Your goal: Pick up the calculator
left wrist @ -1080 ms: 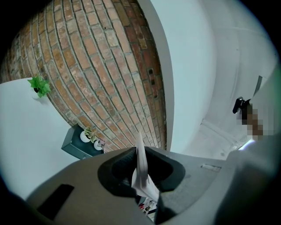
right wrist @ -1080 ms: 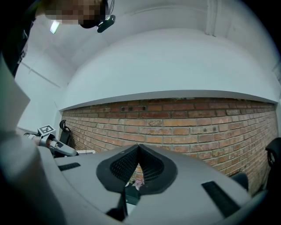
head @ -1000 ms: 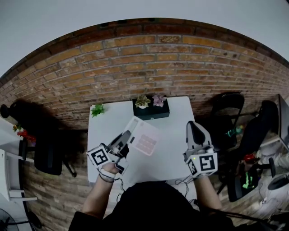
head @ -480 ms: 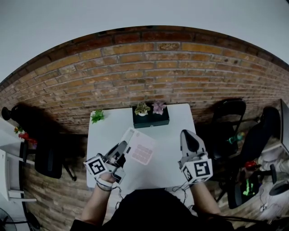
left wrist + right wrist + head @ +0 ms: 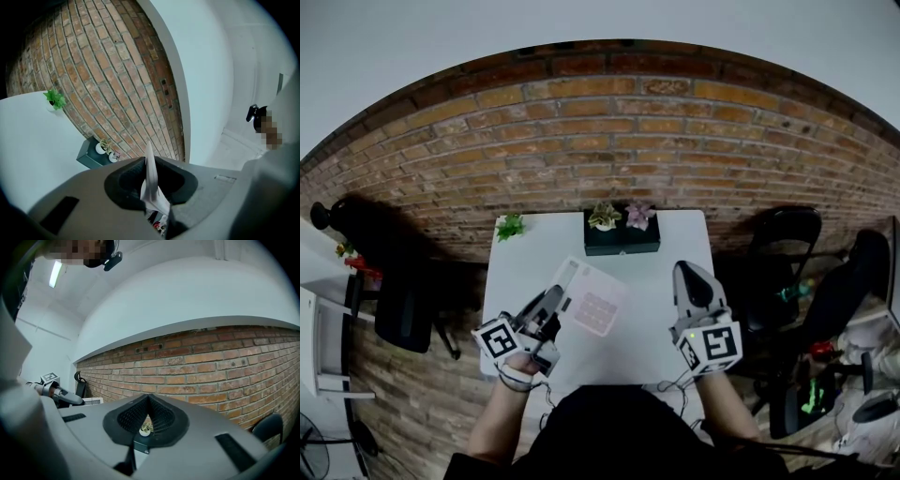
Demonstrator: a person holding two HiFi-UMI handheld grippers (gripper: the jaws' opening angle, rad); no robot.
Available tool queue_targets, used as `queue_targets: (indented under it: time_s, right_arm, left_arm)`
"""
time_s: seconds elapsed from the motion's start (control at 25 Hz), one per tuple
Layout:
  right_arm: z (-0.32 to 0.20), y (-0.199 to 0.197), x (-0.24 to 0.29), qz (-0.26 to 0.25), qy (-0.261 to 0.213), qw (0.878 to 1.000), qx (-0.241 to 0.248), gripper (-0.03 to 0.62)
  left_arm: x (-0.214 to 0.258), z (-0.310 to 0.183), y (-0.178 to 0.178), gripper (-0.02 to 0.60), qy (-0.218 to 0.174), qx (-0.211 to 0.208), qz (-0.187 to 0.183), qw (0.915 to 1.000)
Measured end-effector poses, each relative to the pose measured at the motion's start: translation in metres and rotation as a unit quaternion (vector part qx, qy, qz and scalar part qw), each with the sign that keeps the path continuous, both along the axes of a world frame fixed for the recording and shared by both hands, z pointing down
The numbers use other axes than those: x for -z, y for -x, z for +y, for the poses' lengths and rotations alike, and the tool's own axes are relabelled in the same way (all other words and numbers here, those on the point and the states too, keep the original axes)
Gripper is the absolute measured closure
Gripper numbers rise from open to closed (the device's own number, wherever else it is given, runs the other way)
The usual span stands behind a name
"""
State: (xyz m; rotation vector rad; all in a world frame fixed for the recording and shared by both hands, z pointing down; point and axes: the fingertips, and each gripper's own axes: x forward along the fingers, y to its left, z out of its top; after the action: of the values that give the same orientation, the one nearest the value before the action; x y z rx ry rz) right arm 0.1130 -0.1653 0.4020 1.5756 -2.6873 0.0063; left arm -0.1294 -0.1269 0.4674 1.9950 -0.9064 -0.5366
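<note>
Firmly, the left tongs [image 5: 553,302] were clamped on one edge of the white calculator [image 5: 594,298], which stuck out over the middle of the white table [image 5: 654,272] and showed edge-on between the jaws in the left gripper view. The right tongs [image 5: 691,278] hung closed and empty over the table's right side, pointing toward the dark planter [image 5: 622,241]

Flat, white, rectangular plastic calculator [image 5: 594,300] with a block of pinkish keys, turned face up over the white table [image 5: 661,272]. Pinched at its near left edge between the closed jaws of the left gripper [image 5: 556,301]. Seemed tilted and possibly lifted clear.
</note>
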Motion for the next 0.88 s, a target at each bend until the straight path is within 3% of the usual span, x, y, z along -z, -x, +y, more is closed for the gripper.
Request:
queue_targets:
  time_s: [0.88]
  right_arm:
    - [0.003, 0.012, 0.009, 0.002, -0.014, 1.000, -0.005, 0.591]
  left_arm:
    - [0.001, -0.002, 0.008, 0.529, -0.009, -0.011, 0.009, 0.9999]
